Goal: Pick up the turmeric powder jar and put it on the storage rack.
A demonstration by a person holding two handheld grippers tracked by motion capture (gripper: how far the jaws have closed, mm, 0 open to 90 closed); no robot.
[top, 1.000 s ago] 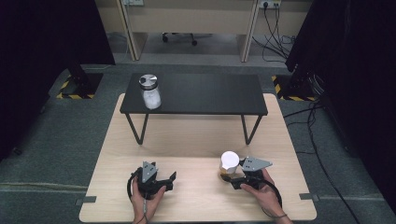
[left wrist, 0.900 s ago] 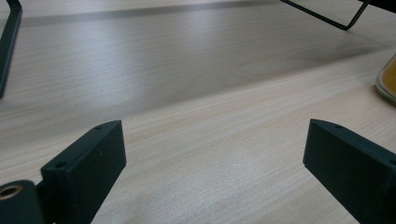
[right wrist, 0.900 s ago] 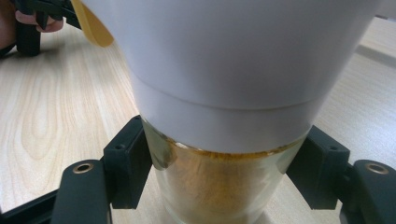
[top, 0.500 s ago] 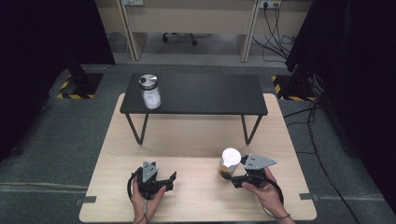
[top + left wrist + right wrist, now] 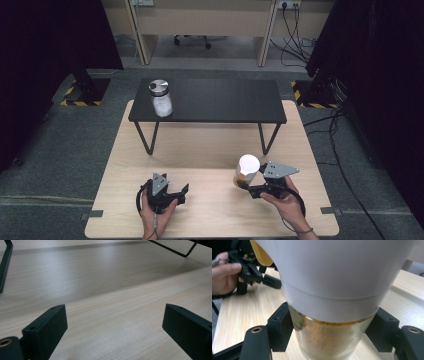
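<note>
White-capped jar (image 5: 247, 171) of brown powder stands near the wooden table's (image 5: 210, 150) front edge, clamped at its glass body between the right gripper's (image 5: 250, 186) jaws; left gripper (image 5: 180, 192) rests alongside, jaws spread wide over bare wood; farther back, a metal-lidded jar (image 5: 161, 97) sits on the black bench (image 5: 225, 102)

Black low bench (image 5: 225, 102) on light wooden table (image 5: 200, 150), cables (image 5: 327, 122) across grey floor (image 5: 50, 150), chair base (image 5: 192, 41) behind.

jar (image 5: 161, 98) on bench (image 5: 225, 100) left end | bottle (image 5: 247, 171) on table (image 5: 200, 150), front right
</note>
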